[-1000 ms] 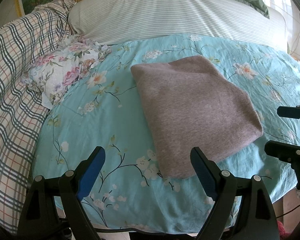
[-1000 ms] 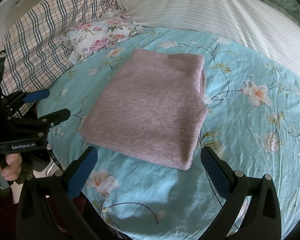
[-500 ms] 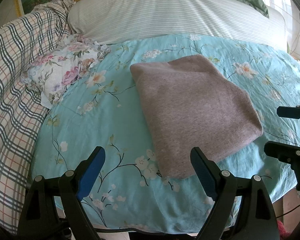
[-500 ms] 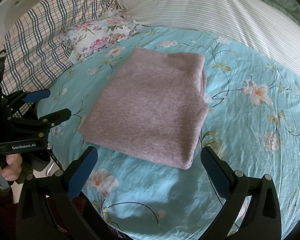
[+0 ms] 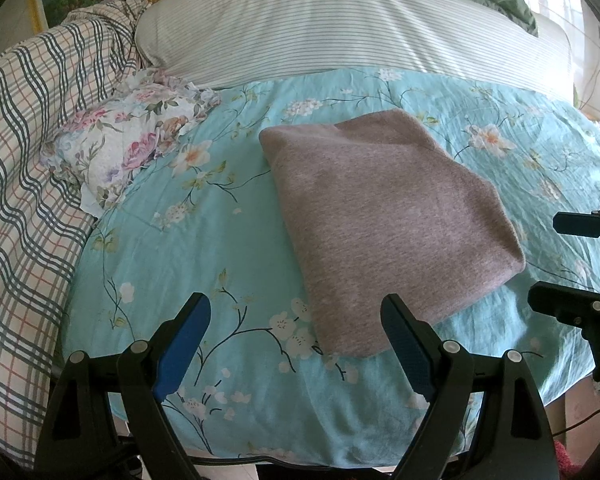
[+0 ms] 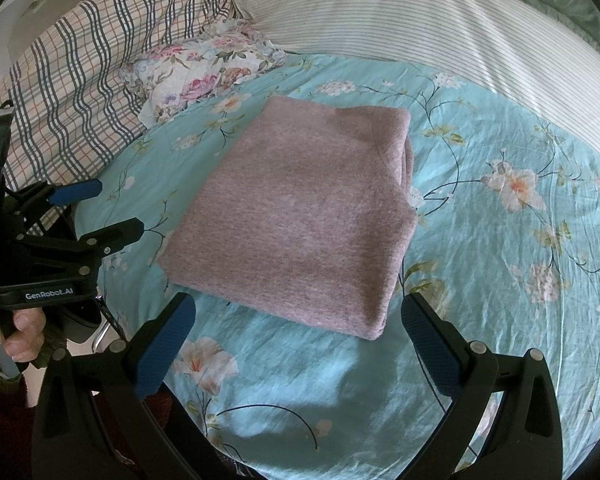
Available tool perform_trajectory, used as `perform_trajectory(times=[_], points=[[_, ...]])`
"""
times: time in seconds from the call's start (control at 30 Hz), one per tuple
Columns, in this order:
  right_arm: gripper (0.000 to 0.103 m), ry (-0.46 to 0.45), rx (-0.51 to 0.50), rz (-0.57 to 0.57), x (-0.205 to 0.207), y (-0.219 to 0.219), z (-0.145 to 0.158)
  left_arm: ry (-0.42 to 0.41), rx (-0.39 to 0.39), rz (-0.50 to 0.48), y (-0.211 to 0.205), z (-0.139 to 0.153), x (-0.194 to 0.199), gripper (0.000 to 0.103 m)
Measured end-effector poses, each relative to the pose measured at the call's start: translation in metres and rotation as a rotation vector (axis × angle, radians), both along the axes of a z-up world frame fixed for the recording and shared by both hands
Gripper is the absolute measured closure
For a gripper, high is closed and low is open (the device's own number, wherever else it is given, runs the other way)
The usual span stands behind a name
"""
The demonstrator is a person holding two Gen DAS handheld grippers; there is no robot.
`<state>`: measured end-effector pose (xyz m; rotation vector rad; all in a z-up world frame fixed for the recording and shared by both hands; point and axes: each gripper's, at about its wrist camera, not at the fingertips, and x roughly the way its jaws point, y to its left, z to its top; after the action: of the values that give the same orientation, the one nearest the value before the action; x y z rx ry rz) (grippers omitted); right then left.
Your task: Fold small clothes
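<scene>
Mauve knit garment [image 5: 384,216] lies folded square on crinkled floral sheet [image 5: 204,240], both claws [image 5: 296,330] [image 6: 298,334] released.

A turquoise floral bedsheet [image 5: 228,248] lies ahead of the gripper; beyond it a striped quilt [image 5: 324,28], left a rose-print pillow [image 5: 128,144] against a plaid blanket [image 5: 24,152].
</scene>
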<state>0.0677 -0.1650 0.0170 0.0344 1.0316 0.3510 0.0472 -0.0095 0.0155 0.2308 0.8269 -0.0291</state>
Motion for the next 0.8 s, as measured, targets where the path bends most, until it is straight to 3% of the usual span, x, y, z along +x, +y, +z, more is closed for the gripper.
perform_trajectory(times=[0.8], points=[[0.000, 0.001, 0.003, -0.003, 0.0029, -0.0052, -0.0012, 0.003, 0.000, -0.006, -0.0011, -0.0026, 0.0026, 0.015]])
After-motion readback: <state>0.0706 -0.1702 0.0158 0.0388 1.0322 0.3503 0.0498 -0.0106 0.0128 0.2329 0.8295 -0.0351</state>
